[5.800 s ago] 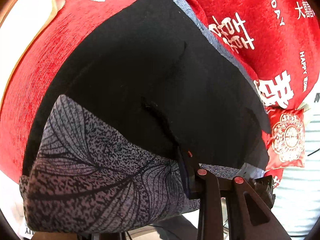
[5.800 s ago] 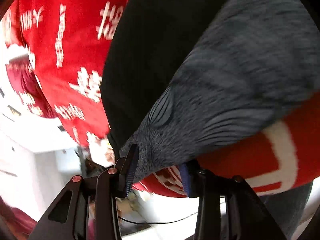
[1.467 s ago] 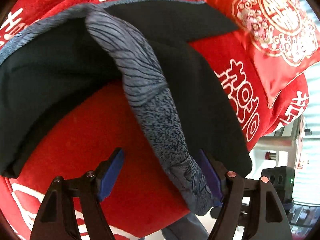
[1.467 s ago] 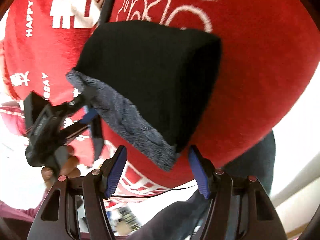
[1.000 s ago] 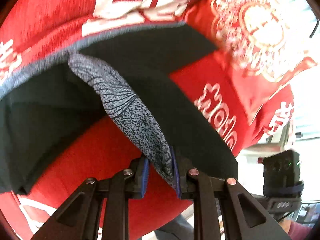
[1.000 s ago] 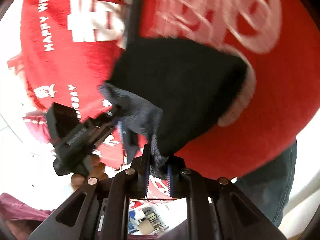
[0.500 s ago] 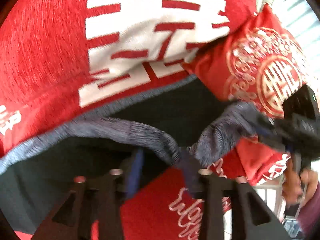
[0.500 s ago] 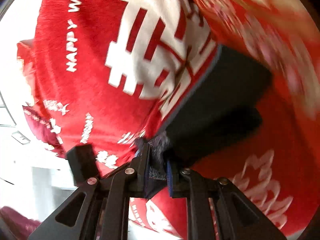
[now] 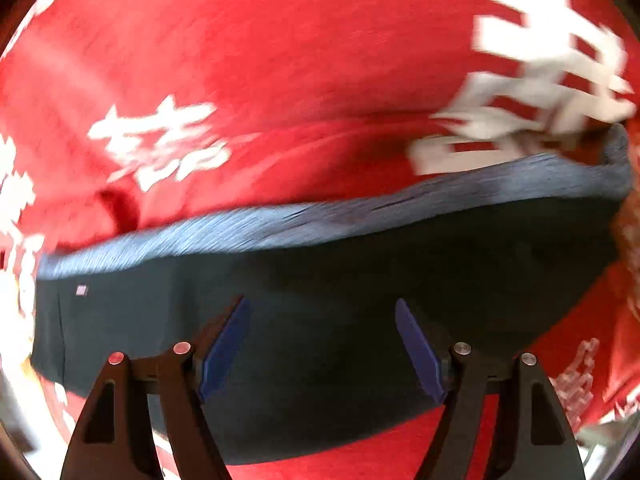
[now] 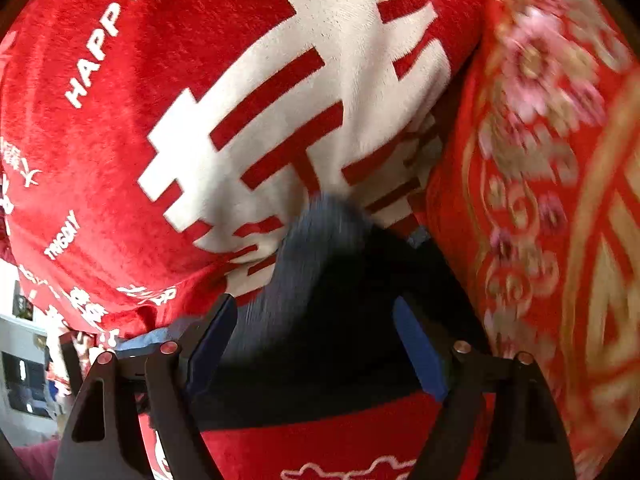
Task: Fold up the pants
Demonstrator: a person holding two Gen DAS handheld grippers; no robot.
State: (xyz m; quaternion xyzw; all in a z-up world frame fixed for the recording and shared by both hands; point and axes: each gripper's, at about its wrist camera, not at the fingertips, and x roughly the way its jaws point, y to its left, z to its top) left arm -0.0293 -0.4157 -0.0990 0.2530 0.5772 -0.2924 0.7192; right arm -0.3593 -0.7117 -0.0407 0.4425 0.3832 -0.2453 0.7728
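Both claws, left [image 9: 322,348] and right [image 10: 312,344], just opened, releasing the pants [image 9: 360,272] lying flat beneath.

Left wrist view motion-blurred: white lettering on red blanket [image 9: 280,60] unreadable. Pants [image 10: 344,344] partly hidden behind right gripper [image 10: 314,344], prob. folded; pillow [image 10: 560,200] smeared.

The pants [image 9: 340,280] are matt dark cloth with a heathered blue-grey knit band. Beneath lies a plush, napped red blanket [image 10: 120,120] with flat white print. A cushion [image 10: 560,200] shows glossy red-and-gold brocade. Each tool has matt black plastic fingers, blue pads.
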